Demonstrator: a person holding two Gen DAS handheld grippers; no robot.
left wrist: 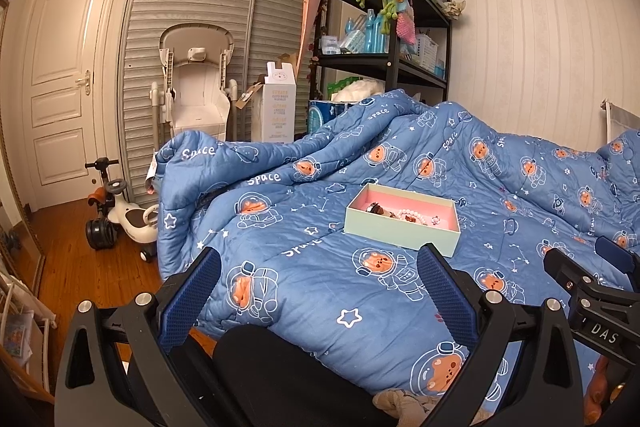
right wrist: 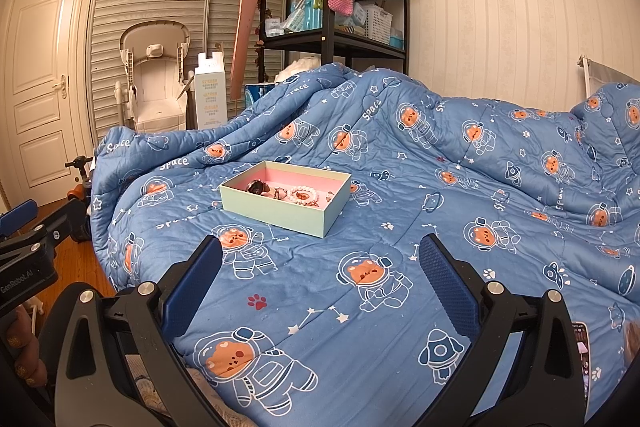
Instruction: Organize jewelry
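A pale green box [left wrist: 394, 229] [right wrist: 280, 213] with a pink inside lies on the blue space-print quilt [left wrist: 320, 299] [right wrist: 400, 187]. Inside it I see a dark ring-like piece [right wrist: 258, 186], a pink bead bracelet [right wrist: 304, 194] [left wrist: 408, 215] and other small jewelry. My left gripper [left wrist: 320, 267] is open and empty, short of the box's near wall. My right gripper [right wrist: 320, 255] is also open and empty, a little nearer than the box. The right gripper's tip [left wrist: 580, 267] shows at the left view's right edge; the left gripper's tip [right wrist: 24, 227] shows at the right view's left edge.
A black shelf rack [left wrist: 400, 59] with hanging knitted bags stands behind the bed. A high chair [left wrist: 196, 83], a white carton [left wrist: 278, 107] and a ride-on toy [left wrist: 120, 219] stand on the wooden floor at left. A phone [right wrist: 582, 359] lies at the lower right.
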